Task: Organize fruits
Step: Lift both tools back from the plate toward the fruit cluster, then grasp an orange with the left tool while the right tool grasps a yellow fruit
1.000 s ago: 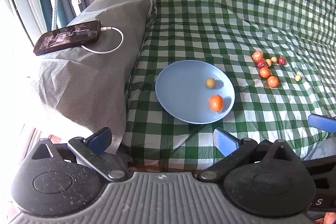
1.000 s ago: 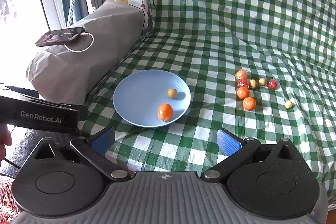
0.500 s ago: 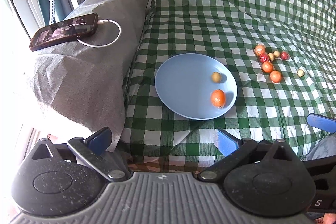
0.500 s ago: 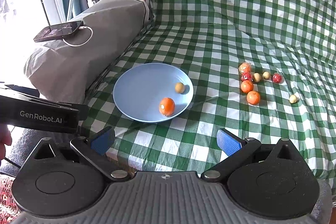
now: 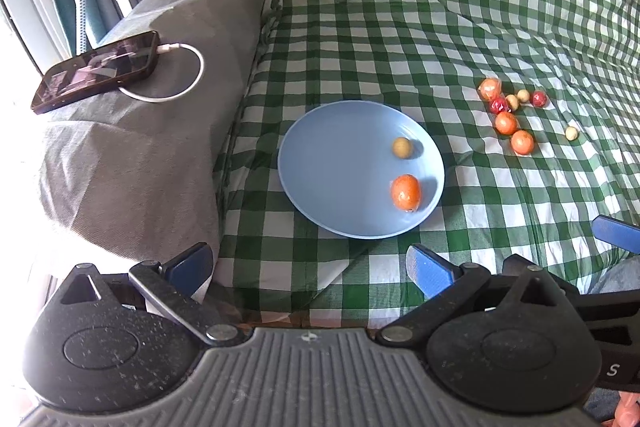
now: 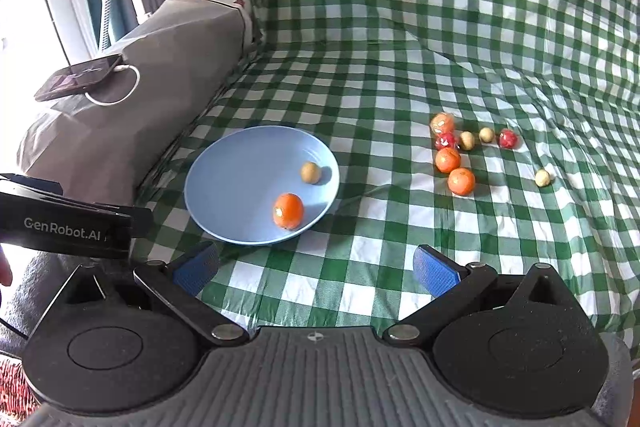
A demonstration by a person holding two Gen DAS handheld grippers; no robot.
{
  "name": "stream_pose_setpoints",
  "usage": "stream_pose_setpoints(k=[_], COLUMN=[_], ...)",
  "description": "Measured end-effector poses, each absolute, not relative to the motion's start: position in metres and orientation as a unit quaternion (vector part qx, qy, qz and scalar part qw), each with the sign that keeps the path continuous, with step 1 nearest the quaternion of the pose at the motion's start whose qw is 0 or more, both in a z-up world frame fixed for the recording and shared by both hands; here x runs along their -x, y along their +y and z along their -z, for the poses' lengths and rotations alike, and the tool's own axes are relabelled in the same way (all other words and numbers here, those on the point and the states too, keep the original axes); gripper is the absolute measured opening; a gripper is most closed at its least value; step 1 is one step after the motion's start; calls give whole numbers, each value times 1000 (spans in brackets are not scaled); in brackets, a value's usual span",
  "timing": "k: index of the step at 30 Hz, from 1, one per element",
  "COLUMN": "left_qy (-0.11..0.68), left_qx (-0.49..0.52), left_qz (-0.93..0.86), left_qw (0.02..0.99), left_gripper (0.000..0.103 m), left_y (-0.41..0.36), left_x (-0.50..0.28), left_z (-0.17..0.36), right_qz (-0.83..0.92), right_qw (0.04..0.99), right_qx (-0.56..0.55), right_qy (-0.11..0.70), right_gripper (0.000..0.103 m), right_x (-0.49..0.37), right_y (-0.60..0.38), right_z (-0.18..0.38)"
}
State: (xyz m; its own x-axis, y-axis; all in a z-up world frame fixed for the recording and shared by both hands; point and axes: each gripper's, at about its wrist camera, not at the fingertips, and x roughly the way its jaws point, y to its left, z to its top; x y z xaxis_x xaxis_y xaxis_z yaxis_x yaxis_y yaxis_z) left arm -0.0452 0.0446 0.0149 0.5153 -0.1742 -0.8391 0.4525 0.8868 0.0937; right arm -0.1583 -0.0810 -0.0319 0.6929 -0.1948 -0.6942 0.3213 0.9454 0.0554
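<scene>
left tongs (image 5: 308,267) are seen spread wide, blue ribbed pads empty, held off the near edge of the checked cloth (image 5: 400,27). right tongs (image 6: 314,267) are likewise spread, nothing pinched, hovering over the cloth at 6 o'clock of the plate.

a round, smooth light-blue plate (image 6: 224,187) is laid on the green-and-white gingham cloth, which looks glossy and creased. inside the plate a shiny orange fruit (image 6: 288,211) is found near the rim at 5 o'clock, and a small dull tan round fruit (image 6: 311,172) at 3 o'clock; the two are apart.

well apart from the plate, at 2 o'clock, a loose cluster of fruits (image 6: 448,159) is spread on the cloth: three orange ones, two small red ones, two pale tan balls, tightly grouped. one more tan ball (image 6: 542,177) is set off alone at 3 o'clock of the cluster.

at 10 o'clock a grey matte fabric-covered bulk (image 5: 160,107) is seen, with a dark flat phone (image 5: 96,77) on top, white cable (image 5: 188,83) plugged in and looped.
</scene>
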Motion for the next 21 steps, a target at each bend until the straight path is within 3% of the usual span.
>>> stream_pose_setpoints(k=[10,21], left_qy=[461,474], left_qx=[-176,-158], left_qz=[199,253], left_qw=[847,828], left_gripper=[103,103], left_y=[5,-102], left_x=[38,7], left_z=[-8,13], right_qz=[186,320], right_qw=[909,883], right_qx=[-120,-122], right_qy=[354,322], right_gripper=[102,102], right_x=[161,173], right_y=[-119,-229], right_z=[42,72])
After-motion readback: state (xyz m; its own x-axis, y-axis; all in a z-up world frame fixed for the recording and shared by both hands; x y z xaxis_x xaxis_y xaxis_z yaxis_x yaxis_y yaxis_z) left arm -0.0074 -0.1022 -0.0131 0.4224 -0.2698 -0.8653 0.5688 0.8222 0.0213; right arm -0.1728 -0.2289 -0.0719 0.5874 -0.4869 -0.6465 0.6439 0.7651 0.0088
